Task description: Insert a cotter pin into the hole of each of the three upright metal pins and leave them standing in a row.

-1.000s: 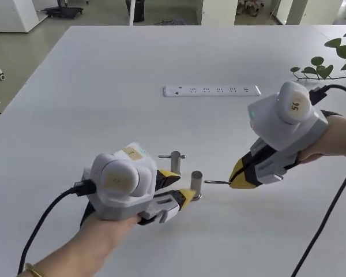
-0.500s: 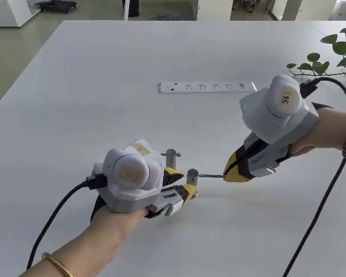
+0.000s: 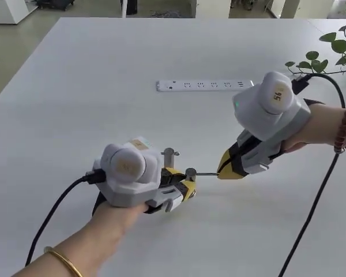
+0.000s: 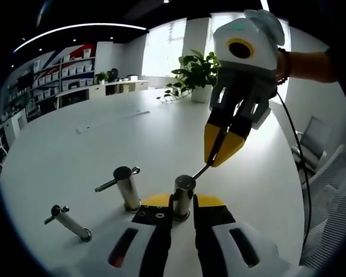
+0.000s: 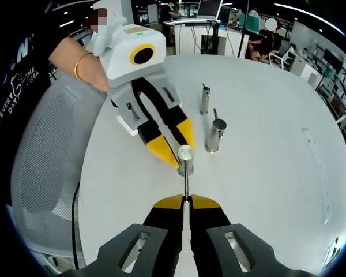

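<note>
Pin in work: near pin (image 4: 183, 196) stands upright on the white surface (image 3: 104, 86), its lower body clamped between the left claw (image 4: 183, 203) jaws.
Right claw (image 5: 185, 200): pinched tight on a cotter (image 5: 185, 183), held level and aimed at the near pin.
Cotter tip: touches the near pin just below its cap; I cannot tell whether it is in the hole.
Middle pin (image 4: 127, 187): upright just beside the near pin, a cotter through its top.
Far pin (image 4: 69, 222): next in line, free of both claws, also with a cotter through its top.
Background: power strip (image 3: 206, 85) well beyond the pins; plant (image 3: 328, 57) at the far right edge.
</note>
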Available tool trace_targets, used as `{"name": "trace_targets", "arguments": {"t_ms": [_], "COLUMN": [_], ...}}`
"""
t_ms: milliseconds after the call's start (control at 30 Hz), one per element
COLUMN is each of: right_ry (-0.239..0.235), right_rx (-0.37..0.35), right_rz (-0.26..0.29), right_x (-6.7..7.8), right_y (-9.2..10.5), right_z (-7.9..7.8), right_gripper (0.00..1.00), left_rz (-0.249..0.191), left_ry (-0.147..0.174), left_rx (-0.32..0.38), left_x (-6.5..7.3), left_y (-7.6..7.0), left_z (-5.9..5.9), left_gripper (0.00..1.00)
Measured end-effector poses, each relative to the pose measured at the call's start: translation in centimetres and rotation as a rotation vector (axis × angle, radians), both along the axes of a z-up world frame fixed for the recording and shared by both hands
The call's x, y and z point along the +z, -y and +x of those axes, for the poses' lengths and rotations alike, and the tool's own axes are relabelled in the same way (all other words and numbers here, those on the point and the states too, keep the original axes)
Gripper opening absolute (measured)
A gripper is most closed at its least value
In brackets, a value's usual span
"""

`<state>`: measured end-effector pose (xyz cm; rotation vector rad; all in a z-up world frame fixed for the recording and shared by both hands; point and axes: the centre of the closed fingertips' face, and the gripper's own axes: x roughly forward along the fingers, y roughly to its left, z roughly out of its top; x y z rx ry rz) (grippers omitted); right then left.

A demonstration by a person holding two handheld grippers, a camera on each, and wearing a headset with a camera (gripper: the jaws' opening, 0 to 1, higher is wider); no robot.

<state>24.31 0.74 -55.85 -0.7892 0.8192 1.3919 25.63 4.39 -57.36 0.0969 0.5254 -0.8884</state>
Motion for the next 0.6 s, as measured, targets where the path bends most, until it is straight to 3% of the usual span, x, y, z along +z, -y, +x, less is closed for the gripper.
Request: {"name": "trace_targets", "arguments": {"t_ms": [233,600], "right_ry": [-0.002,-0.014], "right_rx": [0.011,0.004], "right_rz": [0.003,0.012], "right_x": [0.0,-0.2], "right_y": [-0.6,-1.5], "right_z": [0.1,0.2], "right_gripper": [0.00,0.00], "left_rz": [-0.009,-0.061], "left_ry": [-0.014,-0.057], "left_rx": [0.006,0.060], "left_x": [-0.2,-0.7], "left_y": [0.0,-0.1], "left_z": [0.0,-0.1], "left_gripper": [0.12,0.12]}}
